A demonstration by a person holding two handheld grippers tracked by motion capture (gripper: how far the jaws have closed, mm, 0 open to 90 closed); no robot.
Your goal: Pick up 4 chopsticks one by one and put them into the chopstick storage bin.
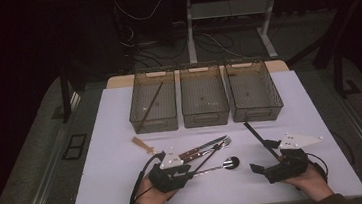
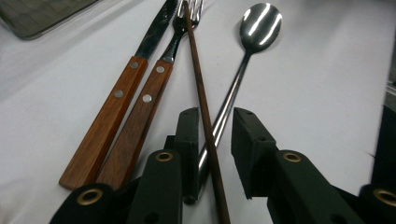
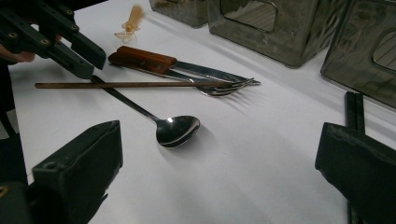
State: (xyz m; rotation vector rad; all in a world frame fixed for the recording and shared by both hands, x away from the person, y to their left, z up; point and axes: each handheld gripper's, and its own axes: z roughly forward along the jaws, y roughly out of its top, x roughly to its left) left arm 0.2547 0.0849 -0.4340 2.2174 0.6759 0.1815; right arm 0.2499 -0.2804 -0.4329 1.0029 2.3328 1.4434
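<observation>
A brown chopstick (image 2: pixel 198 79) lies across the handle of a steel spoon (image 2: pixel 259 23) on the white table. My left gripper (image 2: pixel 217 116) is open, its jaws standing either side of the chopstick and the spoon handle without pinching them. In the high view the left gripper (image 1: pixel 185 171) is at the front left. A wood-handled knife (image 2: pixel 116 107) and fork (image 2: pixel 154 88) lie side by side to the left. My right gripper (image 3: pixel 219 186) is wide open and holds nothing, with the spoon (image 3: pixel 177 129) ahead of it. It sits at the front right (image 1: pixel 267 158).
Three clear bins stand along the back: left (image 1: pixel 153 124) with one chopstick (image 1: pixel 151 105) inside, middle (image 1: pixel 206 118) and right (image 1: pixel 256 112). A pair of black chopsticks (image 1: pixel 257 135) lies by the right gripper. A small amber utensil (image 1: pixel 143 145) lies left of the cutlery.
</observation>
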